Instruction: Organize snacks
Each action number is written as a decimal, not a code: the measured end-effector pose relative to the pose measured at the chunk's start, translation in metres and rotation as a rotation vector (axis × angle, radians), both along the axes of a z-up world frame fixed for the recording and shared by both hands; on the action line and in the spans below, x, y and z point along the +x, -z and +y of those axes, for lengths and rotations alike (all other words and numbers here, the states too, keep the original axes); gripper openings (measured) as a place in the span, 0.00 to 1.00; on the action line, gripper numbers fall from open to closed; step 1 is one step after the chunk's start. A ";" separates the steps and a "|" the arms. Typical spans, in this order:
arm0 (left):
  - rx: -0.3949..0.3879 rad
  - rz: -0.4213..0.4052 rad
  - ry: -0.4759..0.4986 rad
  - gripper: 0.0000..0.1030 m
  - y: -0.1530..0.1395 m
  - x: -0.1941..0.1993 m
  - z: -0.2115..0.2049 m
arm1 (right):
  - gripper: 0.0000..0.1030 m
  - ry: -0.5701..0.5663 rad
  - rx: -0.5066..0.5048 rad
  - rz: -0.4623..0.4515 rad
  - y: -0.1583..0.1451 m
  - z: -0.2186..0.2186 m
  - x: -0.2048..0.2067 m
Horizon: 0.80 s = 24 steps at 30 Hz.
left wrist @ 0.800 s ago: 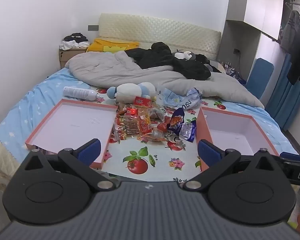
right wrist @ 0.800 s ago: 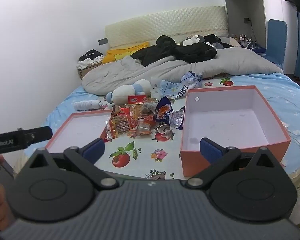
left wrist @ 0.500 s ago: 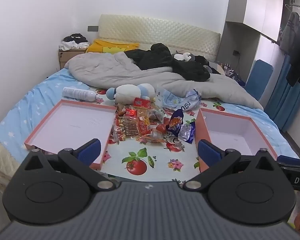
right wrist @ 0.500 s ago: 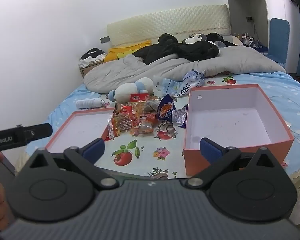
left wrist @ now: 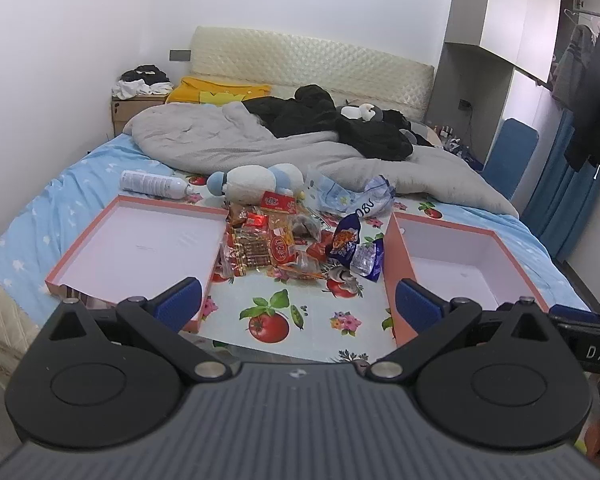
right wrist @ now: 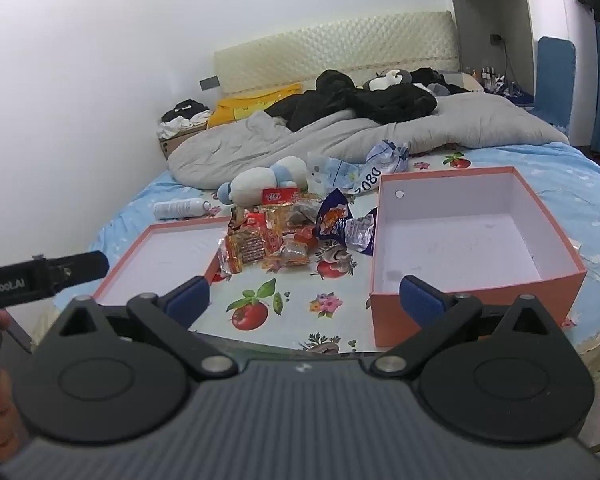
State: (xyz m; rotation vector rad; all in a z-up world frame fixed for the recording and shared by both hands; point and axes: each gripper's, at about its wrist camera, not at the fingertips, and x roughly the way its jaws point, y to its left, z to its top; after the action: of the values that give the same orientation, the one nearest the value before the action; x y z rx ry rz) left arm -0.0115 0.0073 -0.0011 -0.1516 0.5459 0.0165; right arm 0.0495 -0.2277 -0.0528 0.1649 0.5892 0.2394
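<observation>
Ahead of the tool, the snack packets (left wrist: 278,242) are glossy, crinkled foil and clear plastic film. The boxes (right wrist: 476,280) flanking them look like matt card, salmon outside, white inside. Beneath lies a shiny printed oilcloth (left wrist: 300,320); beyond it a soft matt grey quilt (left wrist: 236,144) and a plush toy (left wrist: 252,178).

On the crumpled clear-and-blue plastic bag (left wrist: 370,200) lying behind my heap of snacks I read "08U" printed sideways in dark characters. The black handle of my right-hand tool (left wrist: 592,350), at the edge of the left view, shows "DAS". The black bar of my left-hand tool (right wrist: 40,276) reads "nRobot.AI". The red flat packet (right wrist: 278,196) carries white characters too small to read.
</observation>
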 end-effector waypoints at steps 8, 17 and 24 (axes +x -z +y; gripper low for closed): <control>0.000 0.017 0.006 1.00 0.005 -0.004 0.000 | 1.00 -0.004 -0.010 0.010 0.005 0.004 -0.007; 0.005 0.008 0.009 1.00 0.005 -0.005 0.000 | 1.00 -0.002 -0.006 -0.002 0.004 0.006 -0.009; 0.002 0.008 0.013 1.00 0.007 -0.006 0.000 | 1.00 -0.008 -0.005 0.001 0.003 0.004 -0.009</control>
State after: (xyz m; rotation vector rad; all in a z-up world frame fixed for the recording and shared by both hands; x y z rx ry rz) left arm -0.0172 0.0077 -0.0078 -0.1462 0.5552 0.0049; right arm 0.0405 -0.2232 -0.0562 0.1578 0.5910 0.2455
